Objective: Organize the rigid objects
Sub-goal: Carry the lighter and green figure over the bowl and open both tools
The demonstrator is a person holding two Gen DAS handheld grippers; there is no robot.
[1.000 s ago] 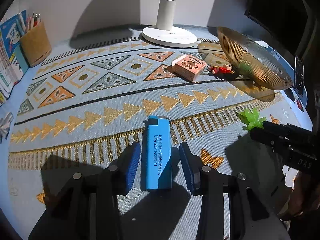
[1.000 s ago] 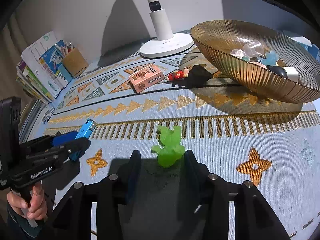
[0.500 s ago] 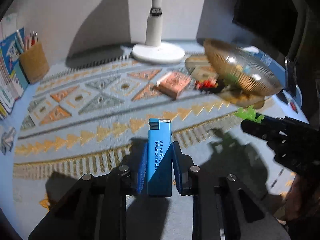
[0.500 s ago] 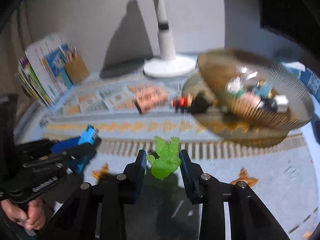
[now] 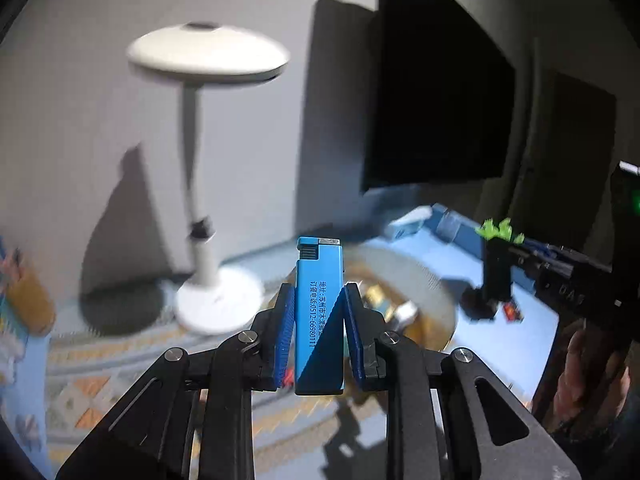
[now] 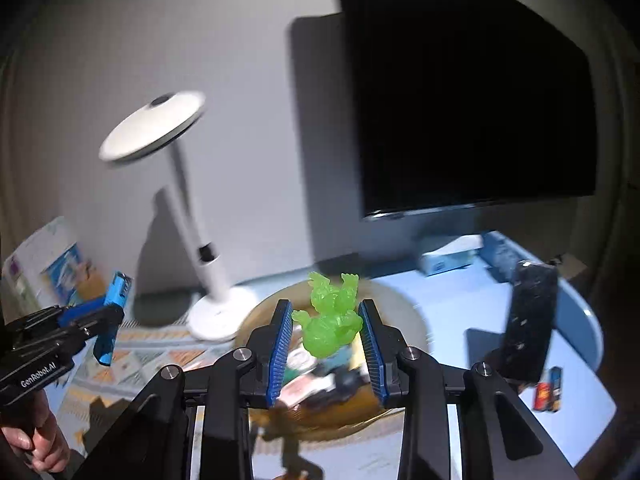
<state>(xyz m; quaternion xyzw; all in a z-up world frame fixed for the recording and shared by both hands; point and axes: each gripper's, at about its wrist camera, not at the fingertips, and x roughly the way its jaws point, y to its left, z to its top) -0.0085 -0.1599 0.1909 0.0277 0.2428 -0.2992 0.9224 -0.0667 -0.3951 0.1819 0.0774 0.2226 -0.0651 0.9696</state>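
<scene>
Left tongs [image 5: 316, 332]: clamped on the blue lighter [image 5: 320, 312], held upright, striker end up, blue pads pressed on both long faces. Right tongs [image 6: 326, 340]: jaws around the green figure [image 6: 330, 320]. The left pad touches it; on the right a narrow gap may remain, so the hold is judged light rather than firm.

Both items are off the surface [image 6: 460, 312] and up in the air. In the right wrist view the green figure sits above the ribbed bowl [image 6: 404, 312], which already holds several small items, too blurred to identify. In the left wrist view the bowl lies directly behind the lighter.

Judged step: carrying both pieces to the bowl for release.

Risks:
- Green figure is lumpy and translucent, with little flat area for the pads. A quick swing could let it rotate or slip out short of the rim.
- Lighter is gripped low on its body, with much of its length above the pads. It could pivot on release and land outside the bowl, or strike the rim.
- Both tongs converge on the same bowl, so a collision is possible if both go in together.
- White lamp [image 5: 208, 184] stands near the bowl on the left. Black phone stand [image 6: 528, 320] is on its right. Either could be clipped.

Legible writing:
- Lighter: vertical Chinese print with number "0512-6698011", last digits cut off.
- Left tongs body, seen from the right wrist: "GenRobot.AI".
- Right tongs body, seen from the left wrist: partial marking, possibly "DA9".
</scene>
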